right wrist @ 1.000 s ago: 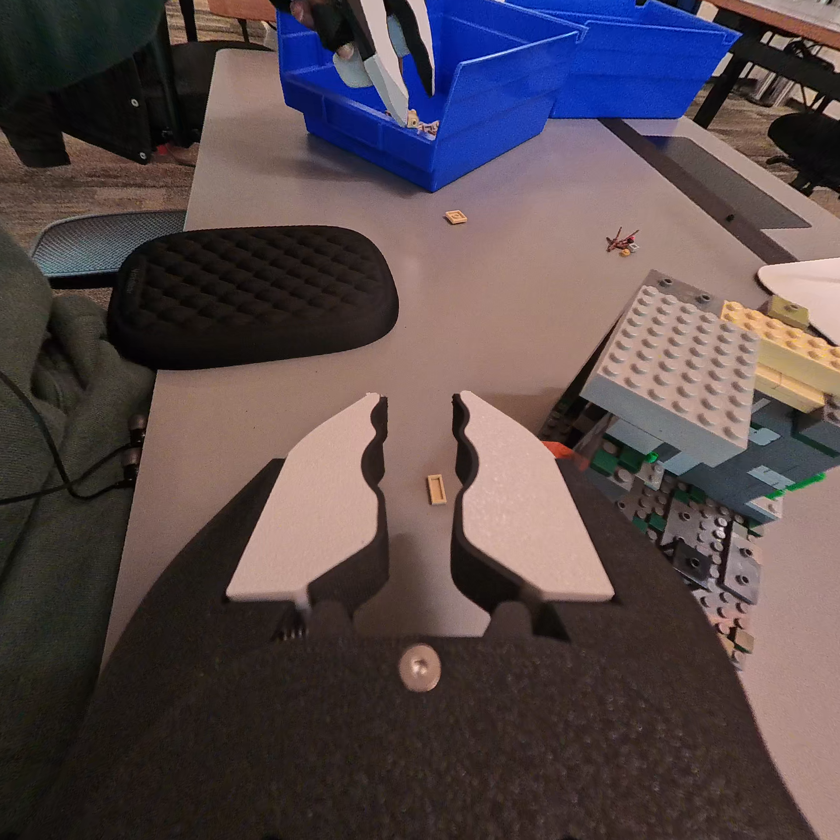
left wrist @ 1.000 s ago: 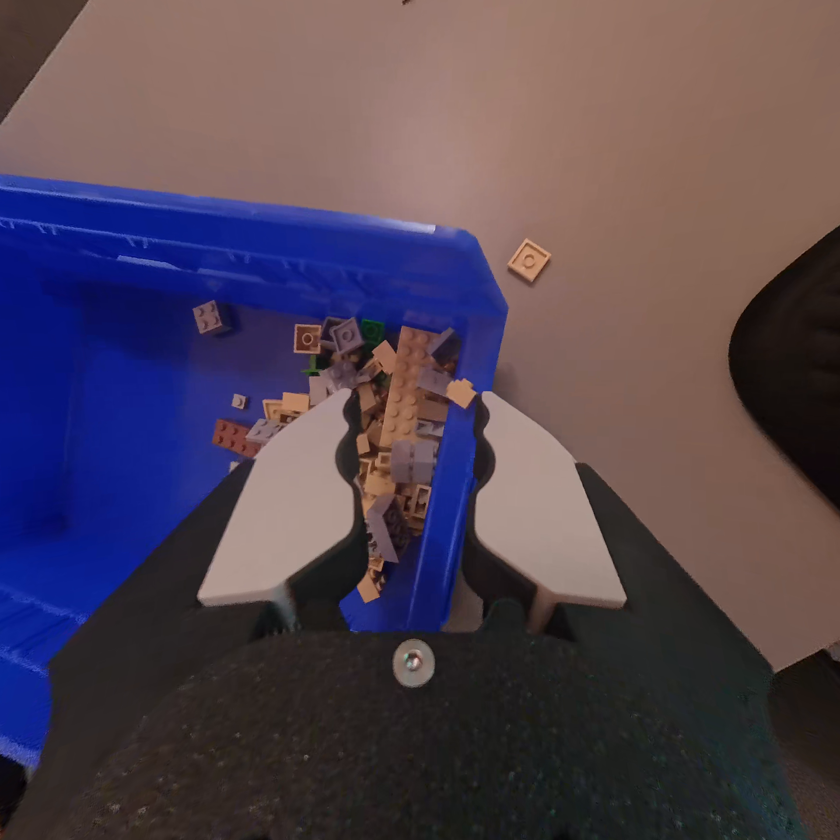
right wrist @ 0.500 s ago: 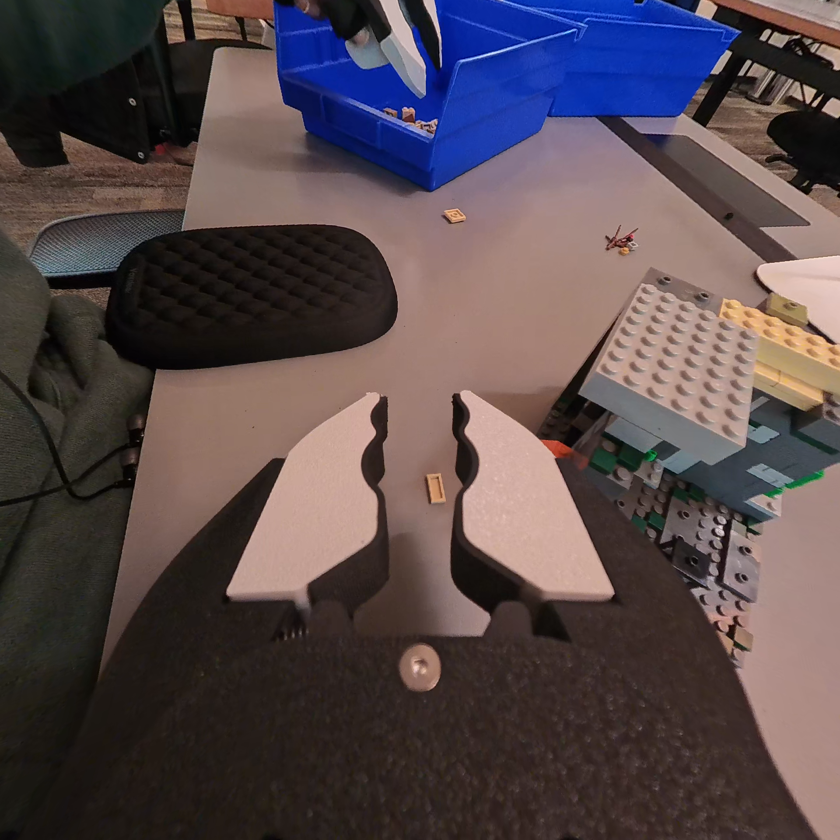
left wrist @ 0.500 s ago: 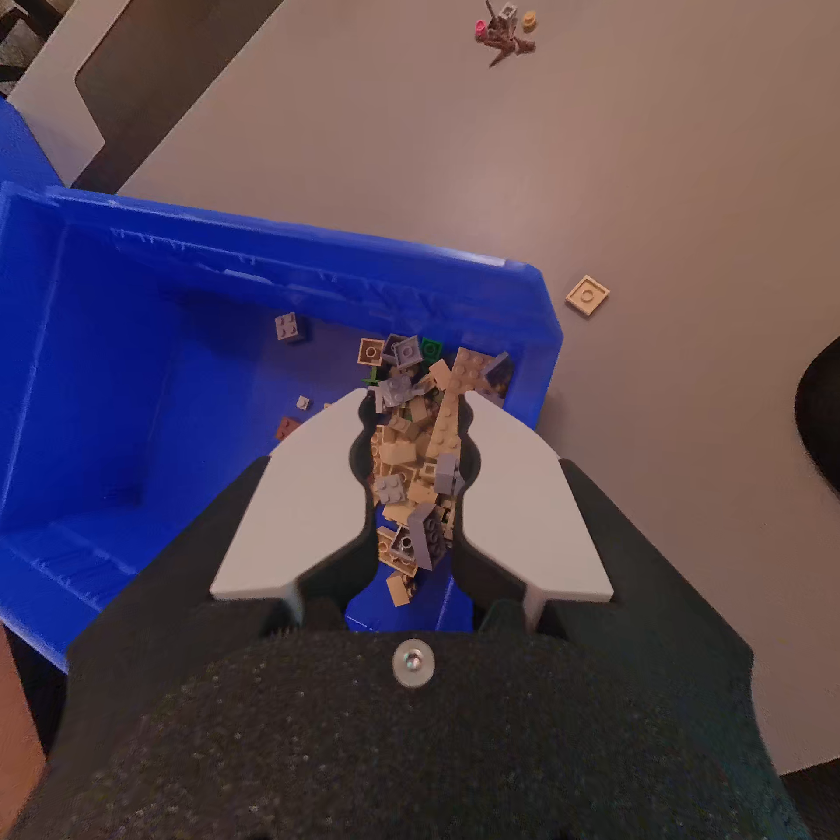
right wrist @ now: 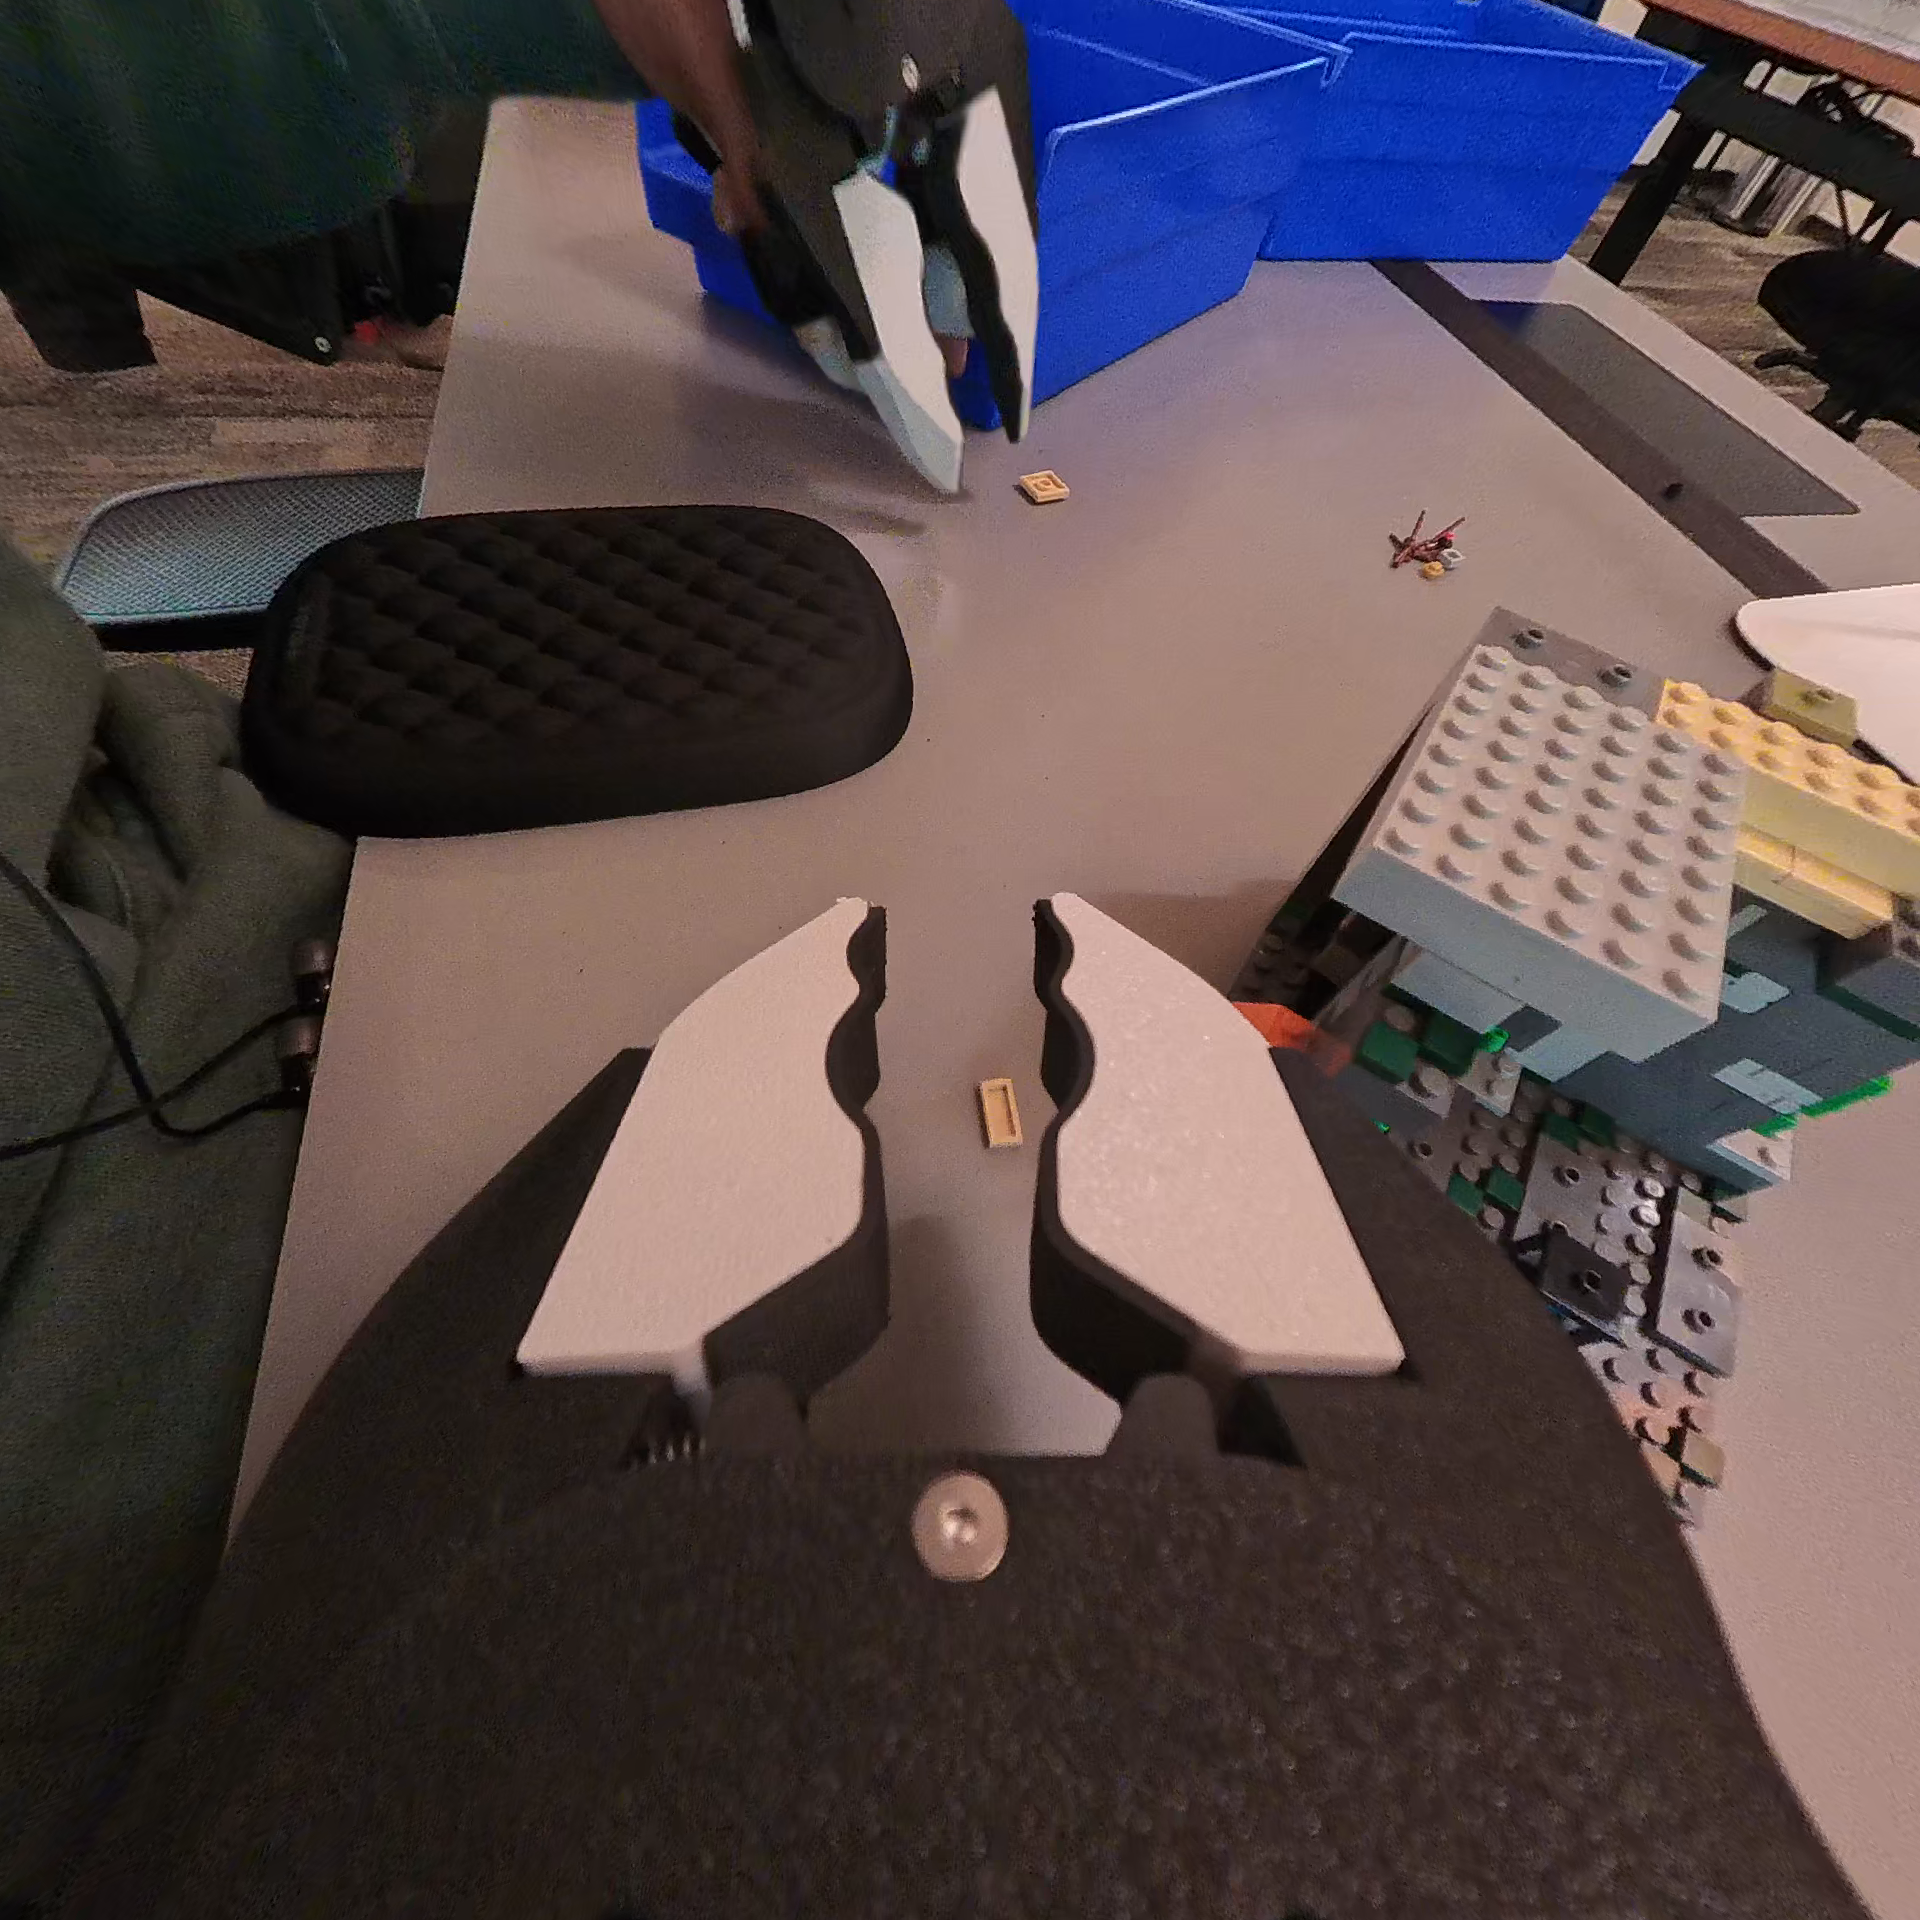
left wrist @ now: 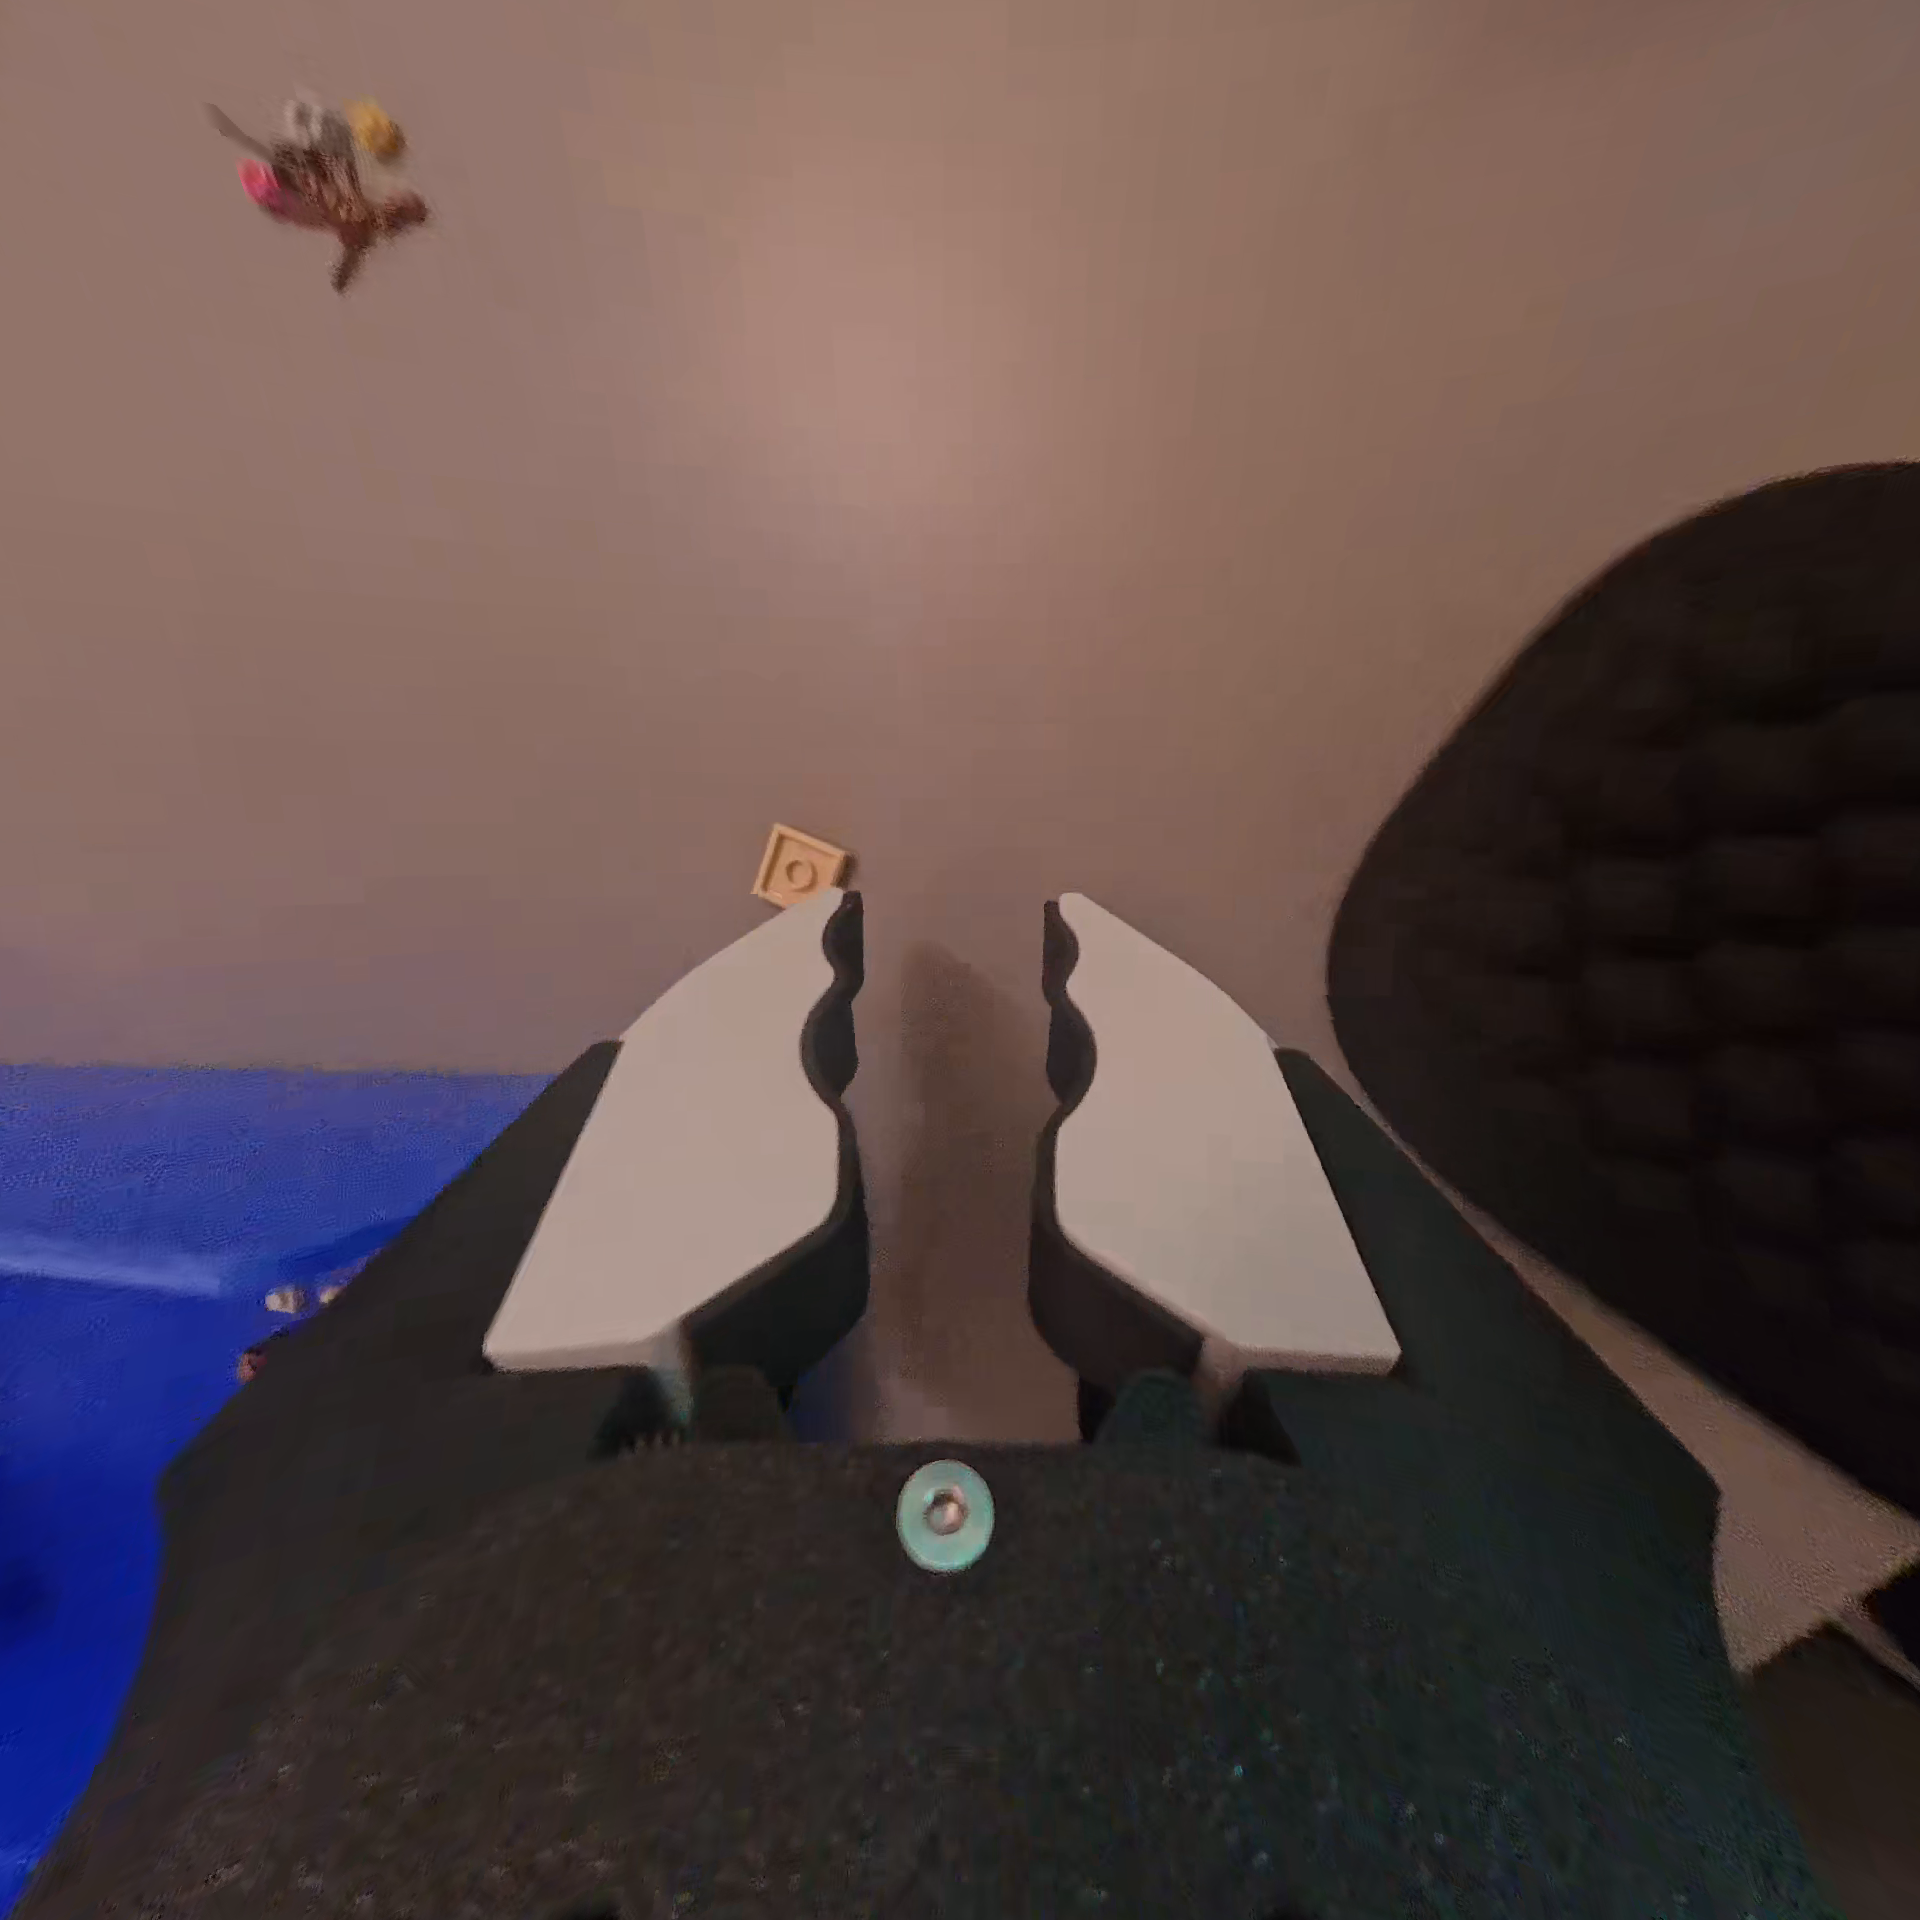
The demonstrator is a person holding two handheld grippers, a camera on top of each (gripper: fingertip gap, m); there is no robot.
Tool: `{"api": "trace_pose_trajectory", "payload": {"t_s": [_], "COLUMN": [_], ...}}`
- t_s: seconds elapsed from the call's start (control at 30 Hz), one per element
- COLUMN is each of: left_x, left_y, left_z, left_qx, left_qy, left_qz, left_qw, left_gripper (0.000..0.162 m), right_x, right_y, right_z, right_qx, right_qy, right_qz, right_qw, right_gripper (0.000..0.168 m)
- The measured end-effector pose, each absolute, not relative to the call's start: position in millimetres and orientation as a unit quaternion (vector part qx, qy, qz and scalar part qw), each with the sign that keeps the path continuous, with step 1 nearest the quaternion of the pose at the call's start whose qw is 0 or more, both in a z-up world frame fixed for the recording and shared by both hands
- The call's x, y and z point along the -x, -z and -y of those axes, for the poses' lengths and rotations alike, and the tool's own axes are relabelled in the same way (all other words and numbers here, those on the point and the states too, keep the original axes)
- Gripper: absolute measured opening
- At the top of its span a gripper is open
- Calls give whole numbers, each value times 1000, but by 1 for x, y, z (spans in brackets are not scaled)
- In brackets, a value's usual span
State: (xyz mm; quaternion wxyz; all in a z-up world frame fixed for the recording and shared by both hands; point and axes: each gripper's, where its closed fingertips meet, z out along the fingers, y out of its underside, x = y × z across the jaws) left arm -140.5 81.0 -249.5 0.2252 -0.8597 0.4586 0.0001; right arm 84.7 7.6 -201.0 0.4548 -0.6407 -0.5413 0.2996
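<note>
My left gripper [left wrist: 951,909] is open and empty, low over the grey table, just right of a small tan square plate [left wrist: 798,862]. In the right wrist view the left gripper [right wrist: 982,457] points down beside that plate [right wrist: 1043,486], in front of the blue bin [right wrist: 1132,218]. The bin's edge shows at the lower left of the left wrist view [left wrist: 156,1164]. My right gripper [right wrist: 959,914] is open and empty, hovering over a small tan tile [right wrist: 1000,1114] that lies on the table between its fingers.
A black quilted pad [right wrist: 561,665] lies at the left, also seen in the left wrist view [left wrist: 1683,987]. A brick model [right wrist: 1579,935] with a grey studded plate stands at the right. A small cluster of dark red pieces [right wrist: 1423,540] lies farther back. A second blue bin [right wrist: 1455,156] stands behind. The grippers' ends are close to 25 cm from one another.
My left gripper has left the blue bin and swung down over the table beside the tan square plate. My right gripper has not moved.
</note>
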Motion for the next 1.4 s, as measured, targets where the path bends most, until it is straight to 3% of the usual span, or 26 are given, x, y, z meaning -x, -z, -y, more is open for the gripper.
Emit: {"api": "trace_pose_trajectory", "payload": {"t_s": [0.07,0.47,0.73,0.9,1.07,1.27,1.4], "left_x": [145,153,155,149,148,218,261], "left_y": [257,265,267,262,221,169,176], "left_z": [-93,-109,-109,-103,-89,-100,-107], "left_qx": [877,912,919,905,891,900,917], "left_qy": [-16,3,27,34,46,-46,-76], "left_qz": [-430,-377,-370,-390,-392,-331,-287], "left_qw": [213,158,137,164,222,281,267], "left_gripper": [27,32,16,15,15,16,20], "right_x": [-85,-86,-87,-87,-87,-86,-86], "right_y": [201,201,202,202,202,202,202], "right_z": [-8,-6,-6,-7,-7,-7,-7], "right_qx": [641,639,640,642,643,642,642], "right_qy": [-300,-305,-304,-304,-304,-303,-301], "right_qz": [540,543,542,541,540,541,541], "right_qw": [455,452,452,451,450,451,452], "right_gripper": [27,27,27,27,27,27,27]}}
